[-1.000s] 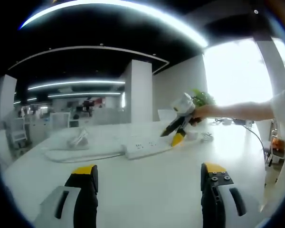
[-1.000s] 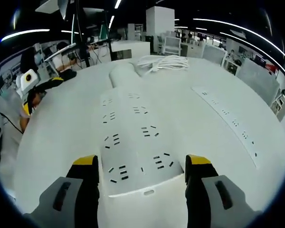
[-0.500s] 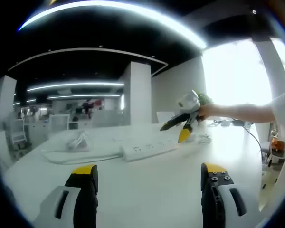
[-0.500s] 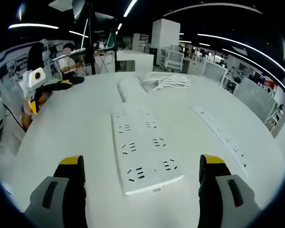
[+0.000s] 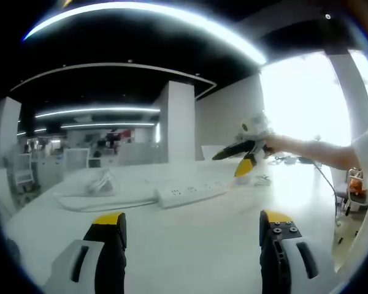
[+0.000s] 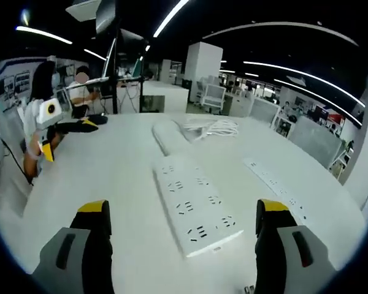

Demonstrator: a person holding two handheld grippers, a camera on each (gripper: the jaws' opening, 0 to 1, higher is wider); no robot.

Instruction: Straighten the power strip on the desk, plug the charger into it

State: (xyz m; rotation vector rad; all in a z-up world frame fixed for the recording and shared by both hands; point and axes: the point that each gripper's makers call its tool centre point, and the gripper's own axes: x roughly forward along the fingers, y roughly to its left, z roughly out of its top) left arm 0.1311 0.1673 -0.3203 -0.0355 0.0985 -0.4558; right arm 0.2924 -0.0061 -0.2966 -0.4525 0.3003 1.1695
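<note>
A white power strip (image 5: 190, 192) lies across the middle of the white desk (image 5: 190, 239); in the right gripper view the power strip (image 6: 193, 205) runs away from me at a slant, its thick end leading to a coiled white cable (image 6: 208, 128). My left gripper (image 5: 190, 245) hovers low over the near desk, open and empty. My right gripper (image 6: 183, 245) is open and empty, raised above and short of the strip's near end. In the left gripper view the right gripper (image 5: 228, 164) hangs in the air beyond the strip's right end. A small white corded object (image 5: 264, 179), maybe the charger, lies there.
A slim socket bar (image 6: 273, 180) is set into the desk right of the strip. The left gripper (image 6: 89, 122) and the hand holding it sit at the desk's left edge. The cable coil (image 5: 101, 180) rests at the far left. Office desks and chairs stand behind.
My right gripper has lifted and drawn back from the power strip, its jaws now wider apart and clear of it. The strip and the left gripper have stayed where they were.
</note>
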